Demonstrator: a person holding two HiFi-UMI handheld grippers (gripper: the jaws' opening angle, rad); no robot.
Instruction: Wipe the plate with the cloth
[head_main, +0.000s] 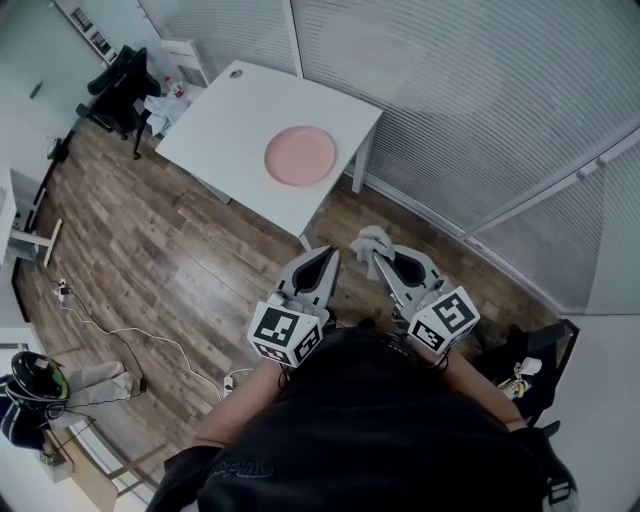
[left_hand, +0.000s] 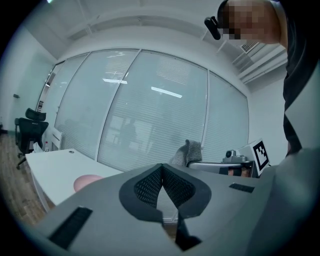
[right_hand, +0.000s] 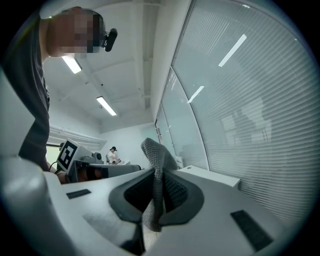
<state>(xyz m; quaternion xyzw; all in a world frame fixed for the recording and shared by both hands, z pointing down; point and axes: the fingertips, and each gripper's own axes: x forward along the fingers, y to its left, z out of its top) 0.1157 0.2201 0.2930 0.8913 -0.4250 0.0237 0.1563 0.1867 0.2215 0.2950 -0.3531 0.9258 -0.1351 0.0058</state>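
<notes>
A round pink plate (head_main: 300, 155) lies on the white table (head_main: 230, 120), well ahead of both grippers; it also shows low at the left in the left gripper view as the plate (left_hand: 87, 182). My right gripper (head_main: 375, 252) is shut on a grey-white cloth (head_main: 370, 240), which sticks up from between its jaws as the cloth (right_hand: 157, 165). My left gripper (head_main: 328, 255) is shut with nothing in it; its jaws meet in the left gripper view (left_hand: 162, 172). Both grippers hang over the wooden floor, short of the table's near corner. The cloth (left_hand: 189, 152) is also seen from the left gripper.
Frosted glass walls (head_main: 480, 90) with blinds run behind and to the right of the table. A black office chair (head_main: 120, 85) stands at the table's far left. A white cable (head_main: 150, 340) trails across the wooden floor (head_main: 150, 250). A person (right_hand: 113, 154) stands far off.
</notes>
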